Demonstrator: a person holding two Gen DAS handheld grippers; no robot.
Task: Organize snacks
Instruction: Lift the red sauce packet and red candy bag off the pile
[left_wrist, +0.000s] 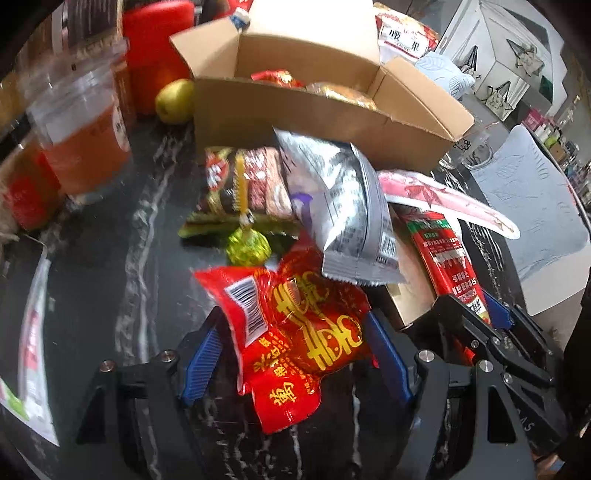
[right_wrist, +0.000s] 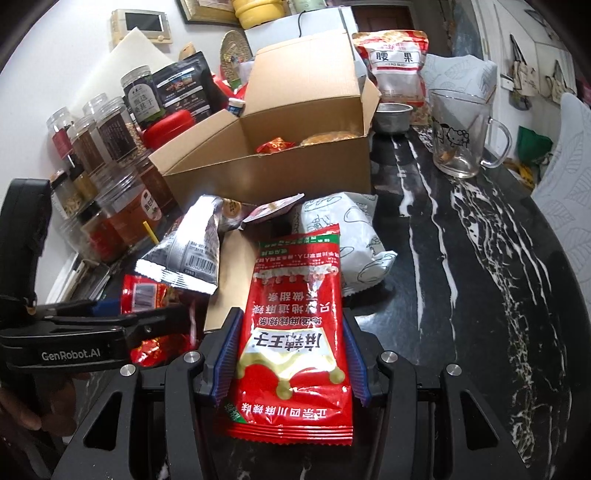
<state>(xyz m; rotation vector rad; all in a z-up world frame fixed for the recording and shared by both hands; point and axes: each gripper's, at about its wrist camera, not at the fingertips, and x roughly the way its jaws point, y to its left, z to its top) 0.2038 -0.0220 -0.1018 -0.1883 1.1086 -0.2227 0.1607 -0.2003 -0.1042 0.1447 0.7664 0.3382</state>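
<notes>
On a black marble table (right_wrist: 461, 258), two hand-held grippers each pinch a snack packet in front of an open cardboard box (right_wrist: 280, 162). The left gripper (left_wrist: 295, 354) has its blue-padded jaws closed on a crumpled red packet with gold lettering (left_wrist: 295, 332), which sits squarely between the fingers and spills past them at the near end. The right gripper (right_wrist: 290, 358) clamps a flat red spicy-strip packet (right_wrist: 295, 332) lengthwise between its jaws, its green-topped far end pointing toward the box. A silver pouch (left_wrist: 343, 214) lies just beyond, among other loose snacks. Two wrapped snacks already lie inside the box. A glass mug (right_wrist: 461, 133) stands to the far right.
</notes>
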